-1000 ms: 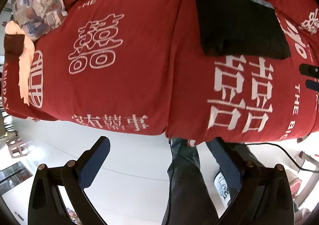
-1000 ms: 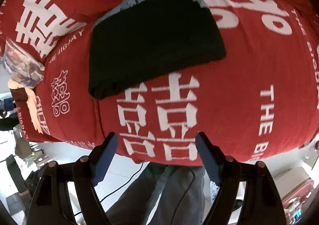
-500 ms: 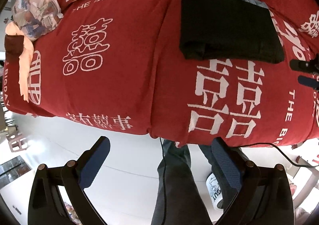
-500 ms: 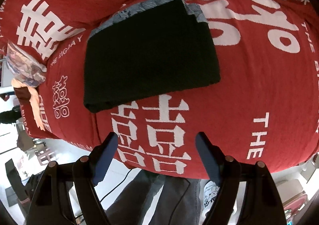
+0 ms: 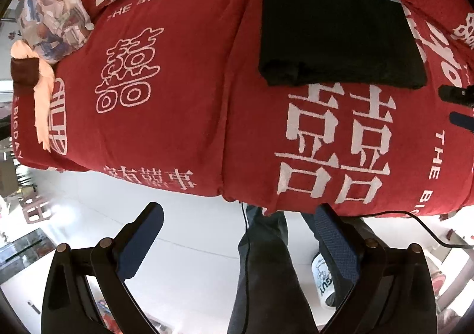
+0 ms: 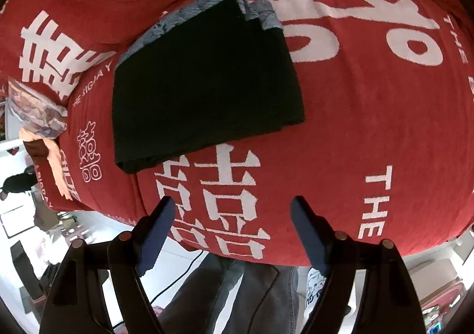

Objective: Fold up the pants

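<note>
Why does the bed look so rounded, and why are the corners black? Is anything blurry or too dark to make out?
Left wrist view: fisheye lens bulges the red bedspread and blacks out the corners; the pale floor is glary. Right wrist view: same bulge; the folded black pants are so dark that the folds barely show. Both views are fairly sharp mid-frame and softer at the rim.

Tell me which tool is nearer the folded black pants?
Right. The right tool hovers open just short of the folded black pants; the left tool hangs open farther back, off the bedspread edge.
</note>
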A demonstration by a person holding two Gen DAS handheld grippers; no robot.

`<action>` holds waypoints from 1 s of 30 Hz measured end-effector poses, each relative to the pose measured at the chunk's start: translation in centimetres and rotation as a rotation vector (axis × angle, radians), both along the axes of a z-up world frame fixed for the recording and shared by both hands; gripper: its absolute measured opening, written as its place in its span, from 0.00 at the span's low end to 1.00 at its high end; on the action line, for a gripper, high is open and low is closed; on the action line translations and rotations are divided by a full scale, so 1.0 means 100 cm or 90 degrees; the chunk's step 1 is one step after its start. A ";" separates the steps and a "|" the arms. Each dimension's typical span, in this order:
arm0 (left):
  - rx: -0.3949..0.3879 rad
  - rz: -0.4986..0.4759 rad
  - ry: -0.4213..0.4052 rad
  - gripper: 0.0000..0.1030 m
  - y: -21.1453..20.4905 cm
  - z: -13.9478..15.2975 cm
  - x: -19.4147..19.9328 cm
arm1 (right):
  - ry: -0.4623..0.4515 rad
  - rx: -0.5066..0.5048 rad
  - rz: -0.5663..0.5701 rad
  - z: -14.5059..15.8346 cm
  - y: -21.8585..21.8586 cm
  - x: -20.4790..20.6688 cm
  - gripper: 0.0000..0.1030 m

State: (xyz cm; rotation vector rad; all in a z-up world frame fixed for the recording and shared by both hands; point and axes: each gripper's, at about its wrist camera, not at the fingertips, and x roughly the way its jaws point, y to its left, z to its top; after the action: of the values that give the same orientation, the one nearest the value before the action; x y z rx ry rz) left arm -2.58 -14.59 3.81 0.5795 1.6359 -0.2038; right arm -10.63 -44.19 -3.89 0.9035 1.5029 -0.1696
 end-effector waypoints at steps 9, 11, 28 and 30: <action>0.011 0.000 -0.001 0.99 -0.012 0.006 0.007 | 0.010 0.028 -0.034 -0.014 -0.016 -0.009 0.80; 0.010 -0.006 -0.004 0.99 -0.017 0.007 0.009 | 0.010 0.029 -0.040 -0.014 -0.020 -0.011 0.80; 0.006 -0.041 0.010 0.99 -0.041 -0.004 0.019 | 0.016 0.033 -0.091 -0.024 -0.048 -0.033 0.80; 0.005 -0.045 0.009 0.99 -0.043 -0.003 0.020 | 0.014 0.036 -0.095 -0.025 -0.048 -0.032 0.80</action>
State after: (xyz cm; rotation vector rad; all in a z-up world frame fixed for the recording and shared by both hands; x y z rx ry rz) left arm -0.61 -18.84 3.48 0.6433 1.6321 -0.2541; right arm -13.85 -48.95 -6.37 1.0624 1.4675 -0.2478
